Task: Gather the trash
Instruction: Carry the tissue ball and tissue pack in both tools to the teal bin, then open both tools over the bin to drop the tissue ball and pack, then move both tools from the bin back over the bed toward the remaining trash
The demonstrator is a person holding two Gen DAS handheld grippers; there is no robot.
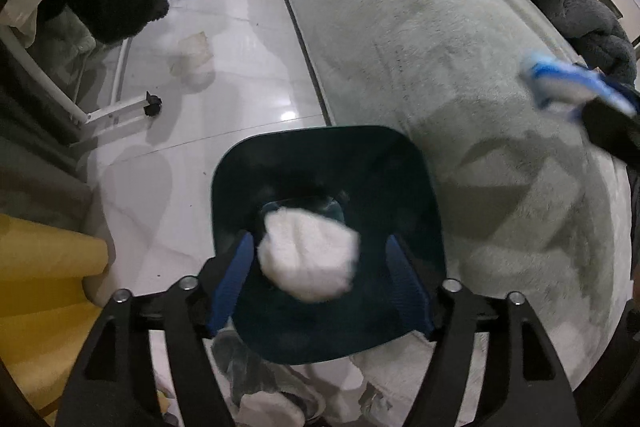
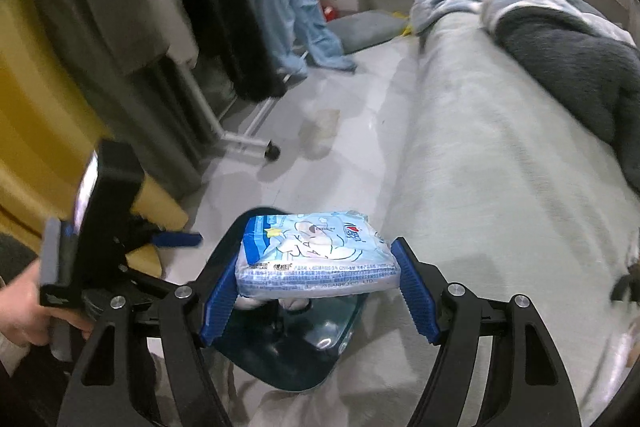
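A dark teal trash bin stands on the floor beside the bed. My left gripper is open right above it, and a crumpled white tissue is between the blue fingers, blurred, over the bin's mouth, touching neither pad. My right gripper is shut on a blue and white tissue pack and holds it over the same bin. It shows blurred at the right edge of the left wrist view. The left gripper shows in the right wrist view.
A bed with a pale green blanket runs along the right, a dark fleece on it. A clothes rack foot and hanging clothes stand at left. A yellow cloth is near left. Crumpled plastic lies on the tiled floor.
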